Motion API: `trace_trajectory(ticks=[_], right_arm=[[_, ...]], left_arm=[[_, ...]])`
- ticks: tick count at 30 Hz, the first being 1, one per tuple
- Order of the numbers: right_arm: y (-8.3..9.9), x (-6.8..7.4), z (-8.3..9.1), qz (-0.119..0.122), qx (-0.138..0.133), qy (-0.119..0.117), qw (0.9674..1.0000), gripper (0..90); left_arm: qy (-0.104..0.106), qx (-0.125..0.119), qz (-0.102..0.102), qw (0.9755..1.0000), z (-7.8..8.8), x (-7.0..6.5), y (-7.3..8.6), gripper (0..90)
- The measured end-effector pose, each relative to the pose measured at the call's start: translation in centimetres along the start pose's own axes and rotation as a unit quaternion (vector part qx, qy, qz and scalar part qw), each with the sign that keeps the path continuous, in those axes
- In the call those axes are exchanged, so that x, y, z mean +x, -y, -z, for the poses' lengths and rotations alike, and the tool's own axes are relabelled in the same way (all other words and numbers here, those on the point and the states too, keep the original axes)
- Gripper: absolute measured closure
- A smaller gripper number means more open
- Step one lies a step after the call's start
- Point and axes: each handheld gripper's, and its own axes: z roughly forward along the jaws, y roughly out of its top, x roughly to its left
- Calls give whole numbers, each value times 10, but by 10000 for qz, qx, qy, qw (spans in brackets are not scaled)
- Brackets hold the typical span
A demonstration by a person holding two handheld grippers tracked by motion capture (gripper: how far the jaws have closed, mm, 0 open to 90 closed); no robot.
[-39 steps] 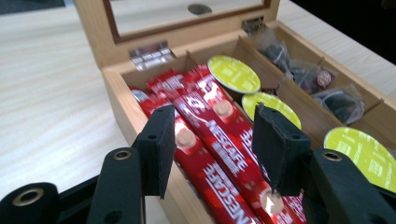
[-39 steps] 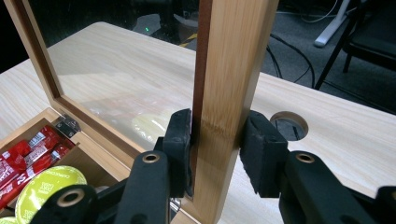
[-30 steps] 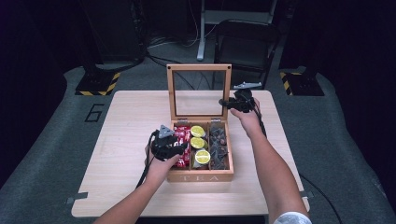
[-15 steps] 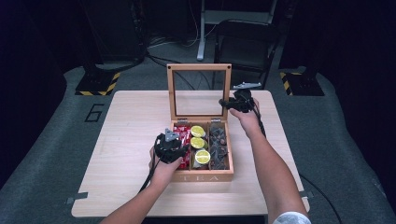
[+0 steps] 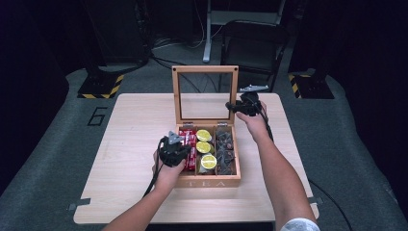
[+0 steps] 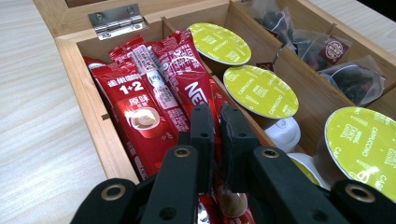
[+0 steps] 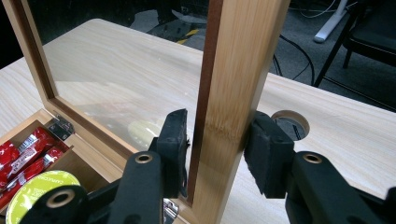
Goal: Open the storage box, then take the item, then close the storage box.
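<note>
Now the left hand-held gripper (image 6: 215, 122) is clenched on a red coffee sachet (image 6: 140, 112) in the tea box's (image 5: 208, 182) left compartment, its jaws having just been closing around it. The box's upright lid (image 7: 233, 84) is straddled by the right hand-held gripper (image 7: 215, 140); the far pad touches the frame, the near one barely. The sachet is best lifted straight up, clear of the divider, while the lid is kept steady.

We saw the red sachets (image 6: 154, 98) lying slanted in the wooden tea box's (image 5: 208, 182) left compartment, its glass-paned lid (image 5: 205, 94) standing upright behind them.
</note>
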Motion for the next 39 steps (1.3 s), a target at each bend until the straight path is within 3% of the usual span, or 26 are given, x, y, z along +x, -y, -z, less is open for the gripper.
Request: trace_trajectory(ticks=[1,12,19,24,28,34,39], right_arm=[[0,0,0,9,2,1,10000,600],[1,0,0,-42,-6,-9,10000,601],[1,-1,0,-28,-24,-27,10000,600],[1,0,0,-52,-25,-35,10000,590],[1,-1,0,-80,-20,-58,9999,587],[0,0,0,-76,-23,-48,10000,584],[0,0,0,-72,-20,-46,10000,582]], left_arm=[[52,31,-66,10000,1,1,-1,847],[83,-138,-45,9999,12,4,-8,849],[66,-271,122,9995,23,13,-13,849],[35,-371,215,9991,35,25,-16,849],[-84,-532,378,9978,50,43,-16,849],[-291,-447,429,9977,60,66,-11,848],[-560,-384,586,9960,60,88,4,848]])
